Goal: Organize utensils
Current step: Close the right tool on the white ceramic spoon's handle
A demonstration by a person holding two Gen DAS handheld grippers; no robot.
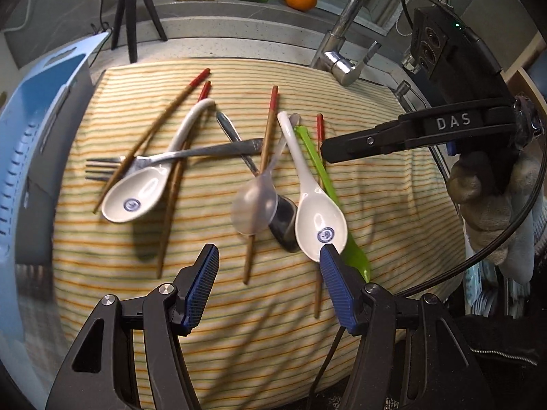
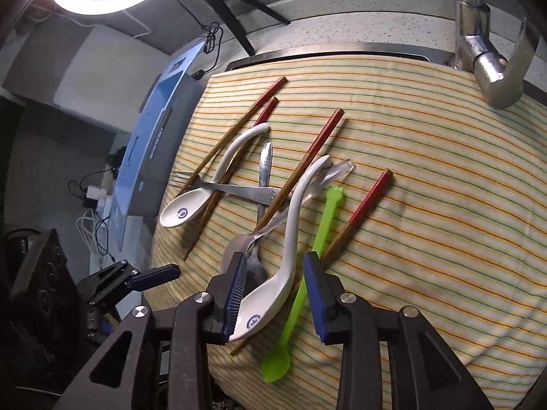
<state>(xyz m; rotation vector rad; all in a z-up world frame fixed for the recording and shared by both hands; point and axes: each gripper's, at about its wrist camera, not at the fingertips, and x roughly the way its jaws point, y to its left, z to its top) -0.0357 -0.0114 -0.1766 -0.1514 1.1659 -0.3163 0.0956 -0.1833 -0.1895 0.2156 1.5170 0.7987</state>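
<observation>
Utensils lie loose on the striped cloth (image 1: 376,205), none in a container. The left gripper (image 1: 270,266) hangs released near the cloth's front edge. The right gripper (image 2: 275,280) is unclenched, straddling a white spoon (image 2: 273,294) and green spoon (image 2: 301,294). The blue rack (image 1: 30,143) stands off the cloth's left edge.

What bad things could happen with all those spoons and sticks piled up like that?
The white spoon sits between the open right tool, right beside the green spoon, so closing might pinch both. The clear spoon and a chopstick cross in the same pile, so lifting one could drag the others. The striped cloth might bunch up.
</observation>
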